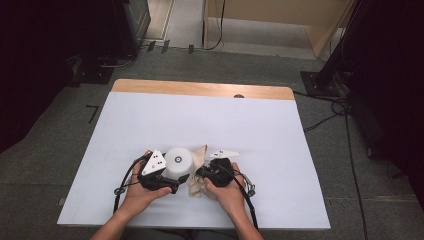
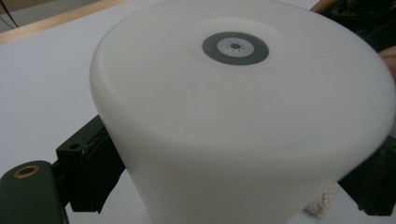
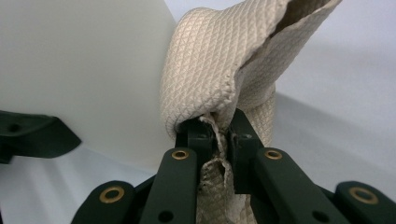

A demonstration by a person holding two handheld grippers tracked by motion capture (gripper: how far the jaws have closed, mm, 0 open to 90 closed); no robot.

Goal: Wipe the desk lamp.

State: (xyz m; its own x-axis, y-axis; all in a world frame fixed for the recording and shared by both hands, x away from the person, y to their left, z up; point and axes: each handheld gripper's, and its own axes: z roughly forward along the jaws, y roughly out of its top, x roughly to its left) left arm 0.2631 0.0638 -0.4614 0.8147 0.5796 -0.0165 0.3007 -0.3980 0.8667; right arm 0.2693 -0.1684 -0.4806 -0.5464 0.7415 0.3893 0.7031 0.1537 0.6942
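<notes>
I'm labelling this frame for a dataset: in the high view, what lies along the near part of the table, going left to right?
Left tool → white upside-down cup → beige cloth → right tool, all on the white table.

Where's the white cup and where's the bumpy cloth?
white cup (image 2: 236, 46), left gripper view, on the dark ring on its upturned base.
bumpy cloth (image 3: 205, 65), right gripper view, on the fold above the jaws.
</notes>
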